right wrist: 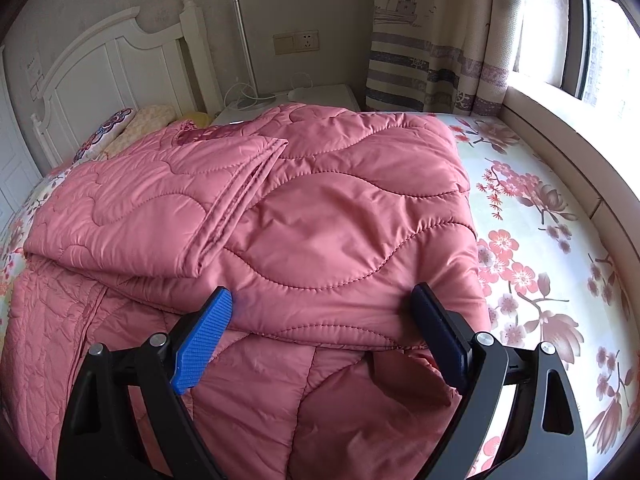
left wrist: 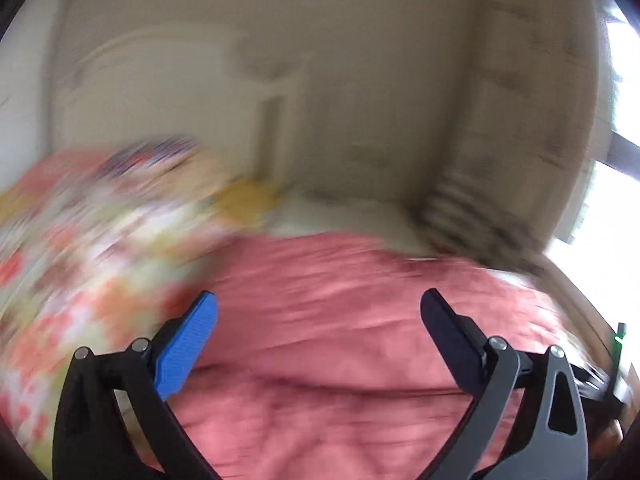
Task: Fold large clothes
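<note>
A bed (right wrist: pixel 532 216) with a floral sheet fills the room up to a white headboard (right wrist: pixel 108 64) and, on the far side, a window ledge (right wrist: pixel 560 148). On the bed lies the pink quilted comforter (right wrist: pixel 332 208), folded into a thick stack; one folded corner lies on top of it toward the headboard, and its thinner bottom layer spreads out toward the near side. Beyond the comforter, a white nightstand (right wrist: pixel 320 94) carries a coiled cable, with a striped curtain (right wrist: pixel 424 60) beside it and patterned pillows (right wrist: pixel 116 128) below the headboard. A bare strip of sheet runs between the comforter and the window ledge.

The right gripper (right wrist: pixel 322 312) hovers at the near folded edge of the comforter, its jaws spread wide and gripping nothing. The left gripper (left wrist: pixel 318 320), seen in a badly motion-blurred view, is likewise spread wide and empty over the comforter (left wrist: pixel 340 340), with floral sheet (left wrist: pixel 72 260) beside it.
</note>
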Tool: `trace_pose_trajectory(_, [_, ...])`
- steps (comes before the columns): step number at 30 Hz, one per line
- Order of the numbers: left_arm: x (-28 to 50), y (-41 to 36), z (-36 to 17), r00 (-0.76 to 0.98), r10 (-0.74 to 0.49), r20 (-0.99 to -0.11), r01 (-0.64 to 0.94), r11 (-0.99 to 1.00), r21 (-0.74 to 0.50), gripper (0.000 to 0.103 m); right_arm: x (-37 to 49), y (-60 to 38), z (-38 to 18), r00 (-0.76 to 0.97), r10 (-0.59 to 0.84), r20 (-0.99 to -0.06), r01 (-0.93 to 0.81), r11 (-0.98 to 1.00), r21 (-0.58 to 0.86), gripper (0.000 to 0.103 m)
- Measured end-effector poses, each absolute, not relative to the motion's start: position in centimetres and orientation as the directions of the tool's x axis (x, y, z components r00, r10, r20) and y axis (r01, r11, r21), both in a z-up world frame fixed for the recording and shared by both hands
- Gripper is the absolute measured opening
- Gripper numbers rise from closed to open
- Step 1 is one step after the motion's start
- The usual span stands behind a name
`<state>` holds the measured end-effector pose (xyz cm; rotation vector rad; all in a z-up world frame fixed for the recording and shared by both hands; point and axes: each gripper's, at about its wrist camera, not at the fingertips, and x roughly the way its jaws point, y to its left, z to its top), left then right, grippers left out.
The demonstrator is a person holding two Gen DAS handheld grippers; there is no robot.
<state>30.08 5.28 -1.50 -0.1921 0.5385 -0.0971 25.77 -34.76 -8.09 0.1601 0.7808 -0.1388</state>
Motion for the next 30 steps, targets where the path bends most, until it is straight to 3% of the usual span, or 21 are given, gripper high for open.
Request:
trace_pose_trajectory(5, [30.9, 12.1, -6.7, 0.777, -0.004, -0.630, -0.210, 0.941, -0.265, 0.099, 25.4, -35.0, -7.8, 0.712, -0.064, -0.699, 0.185, 0.978, 0.099, 0.087])
trace_pose_trajectory(9, [31.0, 12.1, -8.2, 0.728, 0.024, -0.685, -0.228, 0.951, -0.208, 0.099, 23.4, -35.2, -6.2, 0.757, -0.066, -0.650, 0.211, 0.966, 0.147, 0.087])
trace_pose_trajectory(13, [30.7, 10.5, -8.3, 0.712, 0.067, -0.699, -0.227, 0.964, -0.139, 0.100, 22.7, -34.9, -4.4, 0.803, 0.095, -0.588, 0.130, 0.935, 0.329, 0.087])
trace_pose_trajectory(16, [30.7, 10.1, -8.2, 0.690, 0.063, -0.721, -0.227, 0.965, -0.133, 0.100, 25.1, -33.0, -5.0, 0.747, 0.202, -0.633, 0.060, 0.928, 0.367, 0.087])
trace_pose_trajectory(20, [31.3, 10.9, -9.0, 0.689, 0.024, -0.725, -0.229, 0.956, -0.186, 0.100, 28.8, -32.2, -7.3, 0.675, 0.238, -0.699, 0.111, 0.903, 0.415, 0.086])
trace_pose_trajectory(22, [31.3, 11.3, -9.2, 0.688, 0.012, -0.725, -0.230, 0.952, -0.203, 0.100, 29.4, -32.1, -7.4, 0.691, 0.250, -0.679, 0.117, 0.887, 0.446, 0.076])
trace_pose_trajectory(24, [31.3, 11.4, -9.2, 0.687, 0.008, -0.726, -0.231, 0.950, -0.208, 0.100, 29.6, -32.0, -6.7, 0.711, 0.240, -0.661, 0.115, 0.887, 0.446, 0.039])
trace_pose_trajectory(26, [31.3, 11.5, -9.3, 0.685, 0.008, -0.728, -0.237, 0.948, -0.212, 0.100, 28.8, -31.9, -5.5, 0.750, 0.202, -0.629, 0.115, 0.898, 0.425, 0.019])
trace_pose_trajectory(30, [31.3, 11.6, -9.3, 0.690, -0.014, -0.724, -0.222, 0.948, -0.230, 0.101, 26.7, -31.5, -2.7, 0.821, 0.143, -0.552, 0.077, 0.931, 0.356, 0.014])
